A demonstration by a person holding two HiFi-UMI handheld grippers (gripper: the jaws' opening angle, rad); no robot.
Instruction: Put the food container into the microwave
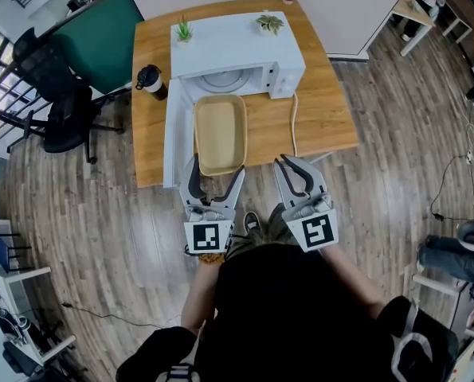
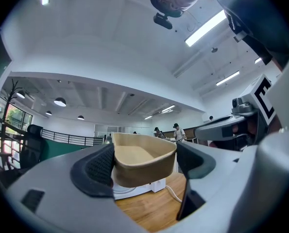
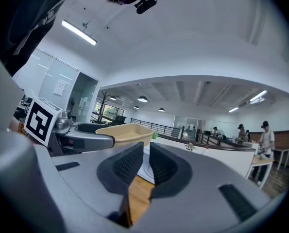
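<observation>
Beige food container [image 1: 219, 130] is clamped in my left claw [image 1: 217, 170], with the microwave [image 1: 237, 42] open at 12 o'clock. My right claw [image 1: 291, 165] is pinched together, empty. I'd keep the container level and push straight in.

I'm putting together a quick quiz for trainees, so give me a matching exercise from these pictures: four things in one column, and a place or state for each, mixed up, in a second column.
Things:
1. beige rectangular food container
2. white microwave
3. black travel mug
4. right gripper

Places or states:
A. door swung open
B. jaws together, nothing between them
C. gripped by the left gripper
D. standing on the wooden table, at the microwave's left in the head view

Pairs: 1-C, 2-A, 3-D, 4-B.
</observation>
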